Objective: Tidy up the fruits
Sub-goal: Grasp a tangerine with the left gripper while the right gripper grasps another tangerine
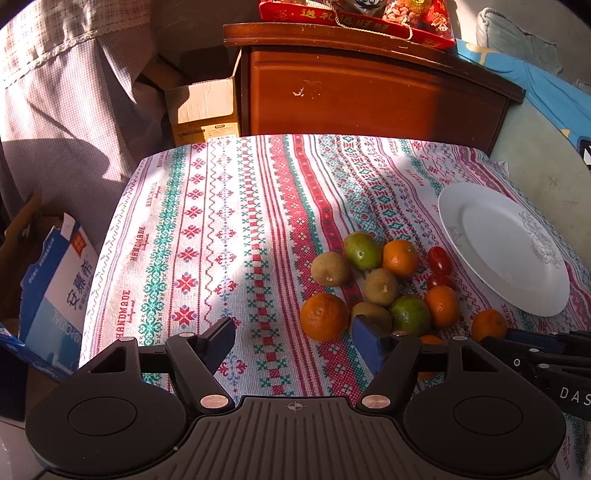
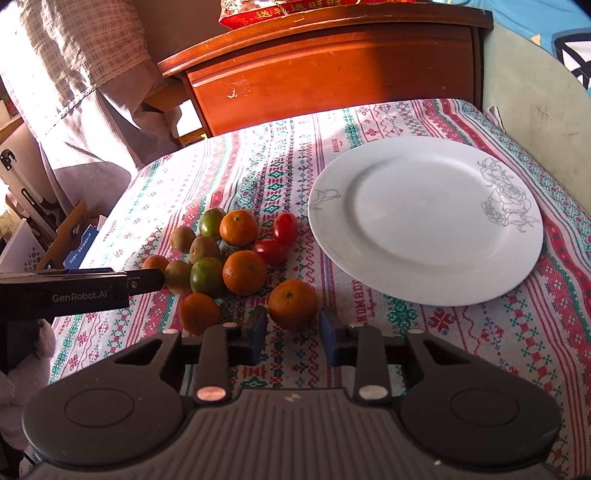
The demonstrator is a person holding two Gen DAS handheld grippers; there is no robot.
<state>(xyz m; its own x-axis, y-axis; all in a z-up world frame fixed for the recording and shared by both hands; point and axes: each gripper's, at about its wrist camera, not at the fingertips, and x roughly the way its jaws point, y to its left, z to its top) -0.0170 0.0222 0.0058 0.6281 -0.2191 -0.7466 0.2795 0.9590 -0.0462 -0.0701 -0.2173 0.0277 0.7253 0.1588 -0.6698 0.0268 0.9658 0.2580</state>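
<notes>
A pile of fruit lies on the patterned cloth: oranges, kiwis, green citrus and red tomatoes. An empty white plate lies to its right, also in the right wrist view. My left gripper is open and empty just in front of the pile, its right finger by a kiwi. My right gripper is open, its fingers on either side of the nearest orange, not touching it. The left gripper shows from the side.
A wooden cabinet stands behind the table with a red gift box on top. Cardboard boxes and a blue carton stand off the table's left edge. A curtain hangs on the left.
</notes>
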